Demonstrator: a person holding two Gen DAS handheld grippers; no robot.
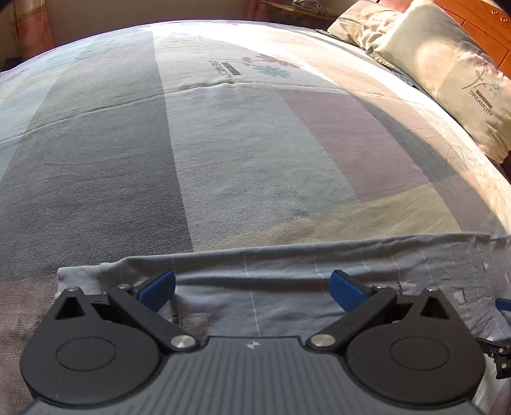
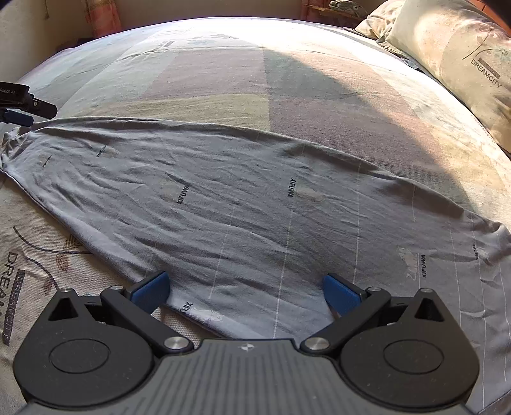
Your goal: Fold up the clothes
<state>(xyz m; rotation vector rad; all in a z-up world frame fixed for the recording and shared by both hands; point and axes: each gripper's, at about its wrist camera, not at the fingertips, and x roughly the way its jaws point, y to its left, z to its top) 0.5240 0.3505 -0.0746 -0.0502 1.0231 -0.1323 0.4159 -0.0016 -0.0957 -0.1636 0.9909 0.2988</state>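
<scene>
Claws both spread wide, empty: left claw (image 1: 252, 290) over one grey garment's (image 2: 242, 198) edge, right claw (image 2: 246, 292) over its middle, garment flat on bed (image 2: 223, 79), w/ 2 pillows (image 1: 447, 70).

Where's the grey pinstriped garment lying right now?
The grey pinstriped garment lies spread flat across the near part of the patchwork bedspread, under both open grippers, with the cream pillows beyond it at far right.

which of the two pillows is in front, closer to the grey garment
The pale green pillow printed DREAMCITY. It lies nearer the grey garment and overlaps the crumpled floral pillow behind it by the headboard.
</scene>
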